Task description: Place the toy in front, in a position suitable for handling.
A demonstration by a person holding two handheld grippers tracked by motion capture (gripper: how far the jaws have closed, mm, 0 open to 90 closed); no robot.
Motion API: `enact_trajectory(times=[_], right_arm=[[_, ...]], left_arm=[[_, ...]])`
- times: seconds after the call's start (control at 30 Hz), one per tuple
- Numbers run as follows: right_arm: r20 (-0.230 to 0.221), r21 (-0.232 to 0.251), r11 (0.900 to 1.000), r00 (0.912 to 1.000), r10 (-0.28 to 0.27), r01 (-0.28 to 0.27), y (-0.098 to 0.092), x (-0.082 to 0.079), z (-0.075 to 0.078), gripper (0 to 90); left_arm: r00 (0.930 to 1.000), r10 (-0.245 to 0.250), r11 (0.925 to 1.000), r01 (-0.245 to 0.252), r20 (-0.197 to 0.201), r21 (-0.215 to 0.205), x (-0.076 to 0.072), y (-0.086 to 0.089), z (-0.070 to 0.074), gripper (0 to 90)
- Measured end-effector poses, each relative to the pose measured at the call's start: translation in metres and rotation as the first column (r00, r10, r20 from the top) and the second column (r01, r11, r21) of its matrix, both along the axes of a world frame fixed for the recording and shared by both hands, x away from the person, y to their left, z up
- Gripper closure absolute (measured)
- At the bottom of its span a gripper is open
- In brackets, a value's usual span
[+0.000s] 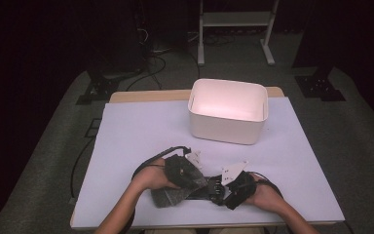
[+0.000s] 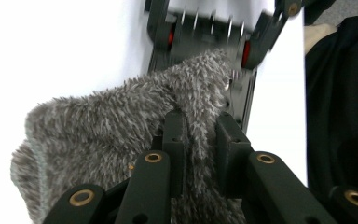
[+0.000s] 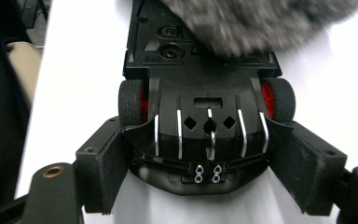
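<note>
Person's forearms: both come in from the near edge of the counter (image 1: 126, 126), hands low and close together at the front.

Left gripper (image 1: 187, 173): its fingers (image 2: 175, 140) are clenched tight on a fold of the fuzzy grey cloth (image 2: 121, 130). In the left gripper view the pile bunches up between the two black pads.

Fuzzy grey cloth: it lies on the white counter cover at the near middle, just under the left hand (image 1: 151, 176), and its far end drapes over one end of the toy car (image 3: 200, 116). In the right gripper view that edge is a blurred grey mass over the car's far end.

Right gripper (image 1: 226, 187): it holds the toy car by the other end, a finger (image 3: 100, 163) pressed against each flank, spread wide around the body.

Toy car: black, red showing inside its wheels, underside turned to the right gripper's camera with its metal contact strips plain to see. It sits between the two grippers, low over the counter cover.

Right hand (image 1: 265, 192): wrapped round its gripper, with the cable looping beside it.

White bin (image 1: 227, 111): farther back on the counter, upright and open-topped, well apart from both grippers.

Beyond the counter: grey floor and a white frame's legs (image 1: 236, 29) in the dark.
</note>
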State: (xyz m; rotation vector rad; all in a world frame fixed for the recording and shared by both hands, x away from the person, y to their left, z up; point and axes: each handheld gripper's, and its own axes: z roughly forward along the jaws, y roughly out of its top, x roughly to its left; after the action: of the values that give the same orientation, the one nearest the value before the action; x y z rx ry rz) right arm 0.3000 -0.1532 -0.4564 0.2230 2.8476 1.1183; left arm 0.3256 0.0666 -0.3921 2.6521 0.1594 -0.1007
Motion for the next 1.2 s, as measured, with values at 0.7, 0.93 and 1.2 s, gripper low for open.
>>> enact_trajectory(times=[0.7, 0.93, 1.2], right_arm=[[-0.150, -0.003, 0.998, 0.9865, -0.066, 0.067, -0.003, 0.008, 0.015, 15.6], [-0.198, -0.005, 0.999, 0.9796, -0.036, 0.036, 0.008, 0.019, 0.021, 15.4], [-0.199, -0.008, 1.000, 0.9794, -0.031, 0.030, 0.012, 0.021, 0.024, 15.5]], left_arm=[[0.9998, -0.019, 0.9996, 0.019, 0.004, -0.022, -0.011, 0.002, -0.007, 76.9], [0.9998, -0.022, 0.9994, 0.022, 0.003, -0.026, -0.013, 0.002, -0.007, 76.8], [0.9997, -0.022, 0.9986, 0.022, -0.007, -0.049, -0.014, 0.004, -0.009, 76.8]])
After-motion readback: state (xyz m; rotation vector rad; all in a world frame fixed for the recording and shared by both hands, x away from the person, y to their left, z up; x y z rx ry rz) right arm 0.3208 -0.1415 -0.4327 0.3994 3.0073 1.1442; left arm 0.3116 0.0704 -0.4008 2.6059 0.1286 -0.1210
